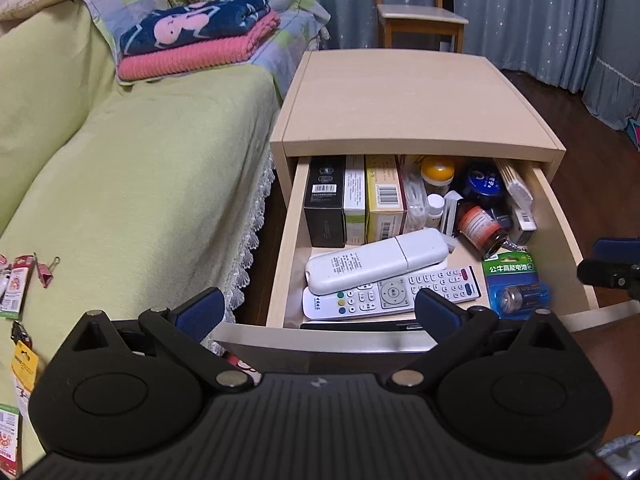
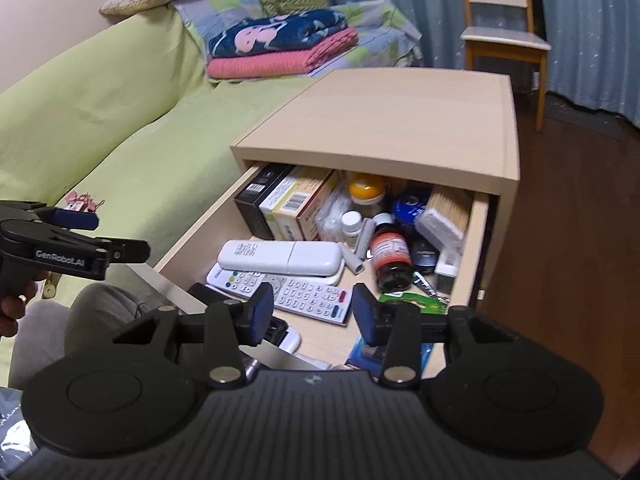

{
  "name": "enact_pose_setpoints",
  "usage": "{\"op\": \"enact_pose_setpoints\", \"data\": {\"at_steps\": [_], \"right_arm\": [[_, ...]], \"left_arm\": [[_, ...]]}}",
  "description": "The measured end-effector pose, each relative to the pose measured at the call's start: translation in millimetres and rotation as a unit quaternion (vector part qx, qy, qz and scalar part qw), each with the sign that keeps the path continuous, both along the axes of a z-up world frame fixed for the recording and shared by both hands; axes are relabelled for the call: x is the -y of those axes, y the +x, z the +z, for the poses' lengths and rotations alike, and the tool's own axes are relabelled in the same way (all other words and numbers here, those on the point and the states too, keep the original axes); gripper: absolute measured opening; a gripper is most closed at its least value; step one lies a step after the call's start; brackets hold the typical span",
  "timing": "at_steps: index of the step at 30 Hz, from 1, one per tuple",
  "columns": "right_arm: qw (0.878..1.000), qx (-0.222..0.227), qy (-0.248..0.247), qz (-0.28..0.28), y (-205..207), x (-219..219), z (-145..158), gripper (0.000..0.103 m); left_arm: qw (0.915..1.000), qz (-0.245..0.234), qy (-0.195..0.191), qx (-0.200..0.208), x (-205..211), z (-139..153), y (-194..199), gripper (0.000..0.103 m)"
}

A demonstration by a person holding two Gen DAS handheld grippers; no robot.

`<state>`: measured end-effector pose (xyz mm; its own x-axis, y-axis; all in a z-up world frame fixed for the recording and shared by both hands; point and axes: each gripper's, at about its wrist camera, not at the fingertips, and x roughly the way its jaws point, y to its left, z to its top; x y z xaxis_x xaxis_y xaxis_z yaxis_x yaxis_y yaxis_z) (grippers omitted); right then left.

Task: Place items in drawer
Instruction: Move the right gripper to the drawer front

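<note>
Pale wood all round: a drawer point(image 1: 560, 216) pulled wide open, already packed. Inside, boxes point(image 1: 354, 200) standing at the back, bottles point(image 1: 480, 226) and a jar point(image 1: 438, 172) on the right, two white remotes point(image 1: 376, 260) lying in front, one on top of the other, and a green battery pack point(image 1: 516, 280) by the right wall. So a lot seems put away. Still out on the green bed point(image 1: 120, 184): small packets point(image 1: 14, 284) and pink clips point(image 1: 44, 272) near the left edge, well apart from the drawer. Probably those left to bring over. Left gripper point(image 1: 316, 312) hanging just before the drawer front, fingers point(image 1: 200, 312) spread wide, nothing between them. Right gripper point(image 2: 314, 312) over the near end of the drawer, fingers point(image 2: 262, 312) apart too, holding nothing. Hard to say which piece comes next. Not much room left inside, only a bare patch at the front left. Likely next: reach to the bed, pick up one packet, carry it across.
</note>
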<state>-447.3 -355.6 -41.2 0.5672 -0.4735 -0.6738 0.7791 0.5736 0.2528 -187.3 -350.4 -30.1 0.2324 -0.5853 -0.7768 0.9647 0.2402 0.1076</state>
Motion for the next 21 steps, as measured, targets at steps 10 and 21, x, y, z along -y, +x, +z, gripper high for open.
{"op": "enact_pose_setpoints", "data": {"at_steps": [10, 21], "right_arm": [[0.995, -0.058, -0.044, -0.062, -2.2, -13.2, 7.2, 0.057], [0.994, -0.062, -0.072, -0.056, -9.7, -28.4, 7.3, 0.068]], "left_arm": [[0.9984, 0.013, -0.039, 0.038, -16.8, 17.4, -7.3, 0.101], [0.9965, 0.054, -0.041, 0.05, -43.5, 10.9, 4.3, 0.101]]}}
